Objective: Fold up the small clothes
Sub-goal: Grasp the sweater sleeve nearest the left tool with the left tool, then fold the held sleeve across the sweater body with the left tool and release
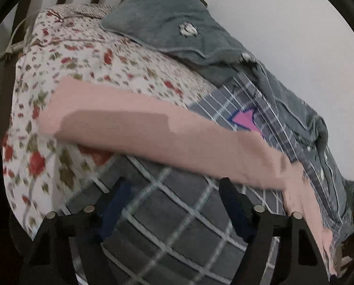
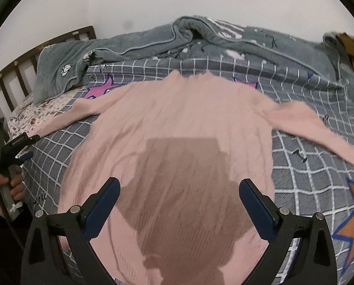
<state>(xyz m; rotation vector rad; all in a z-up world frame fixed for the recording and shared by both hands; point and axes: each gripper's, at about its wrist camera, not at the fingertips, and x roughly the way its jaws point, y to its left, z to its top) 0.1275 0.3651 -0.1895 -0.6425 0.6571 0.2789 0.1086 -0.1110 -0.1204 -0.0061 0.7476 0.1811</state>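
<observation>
A pink knit sweater (image 2: 177,128) lies flat on the bed, both sleeves spread outward. My right gripper (image 2: 179,185) hovers over its lower body, jaws wide open and empty; its shadow falls on the knit. The left sleeve (image 1: 153,133) stretches across the left wrist view. My left gripper (image 1: 172,185) is open and empty just short of that sleeve, over the checked sheet. The left gripper also shows in the right wrist view (image 2: 22,147) at the bed's left side, near the sleeve end.
A grey checked sheet (image 2: 307,156) with star prints covers the bed. A rumpled grey-green blanket (image 2: 153,40) lies along the far side by the wall. A floral sheet (image 1: 58,71) and dark wooden headboard (image 2: 22,71) are at the left.
</observation>
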